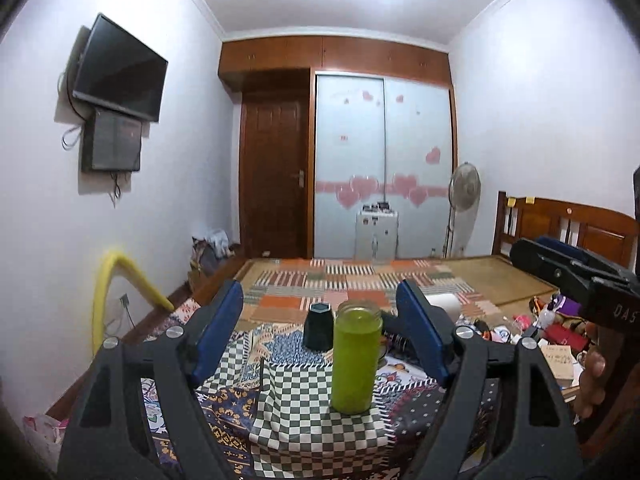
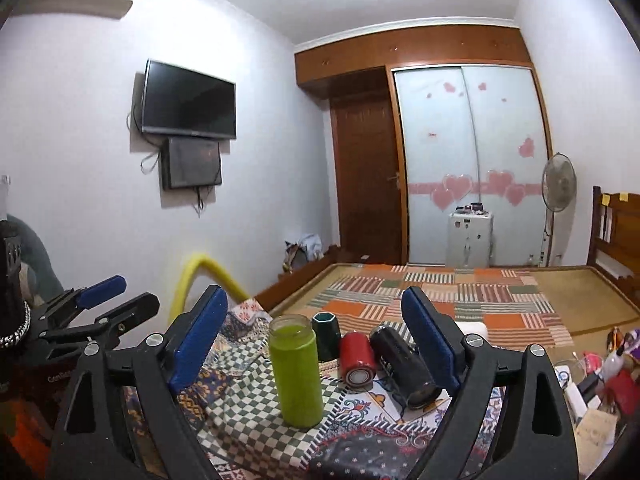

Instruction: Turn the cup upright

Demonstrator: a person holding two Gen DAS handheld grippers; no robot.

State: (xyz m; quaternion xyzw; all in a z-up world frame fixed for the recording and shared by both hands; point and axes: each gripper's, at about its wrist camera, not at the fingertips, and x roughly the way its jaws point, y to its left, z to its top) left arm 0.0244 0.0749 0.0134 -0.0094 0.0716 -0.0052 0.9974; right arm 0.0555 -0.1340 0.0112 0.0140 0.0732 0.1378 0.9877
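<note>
A green cup [image 1: 355,360] stands upright, mouth up, on a checkered cloth [image 1: 296,412]; it also shows in the right wrist view [image 2: 298,372]. My left gripper [image 1: 320,332] is open and empty, its jaws wide on either side of the cup, a little short of it. My right gripper [image 2: 316,344] is open and empty too, with the cup between its jaws' lines, nearer the left one. A dark green cup [image 1: 319,326] stands mouth down behind it, also in the right wrist view [image 2: 326,336]. A red can [image 2: 357,360] and a black can [image 2: 402,364] lie on their sides to the right.
A patchwork bed [image 2: 440,300] stretches behind the cups. Clutter [image 1: 552,332] lies at the right. A yellow padded rail [image 1: 116,280] curves at the left. The right gripper [image 1: 572,272] shows at the right edge of the left wrist view, the left gripper [image 2: 116,300] at the left of the right view.
</note>
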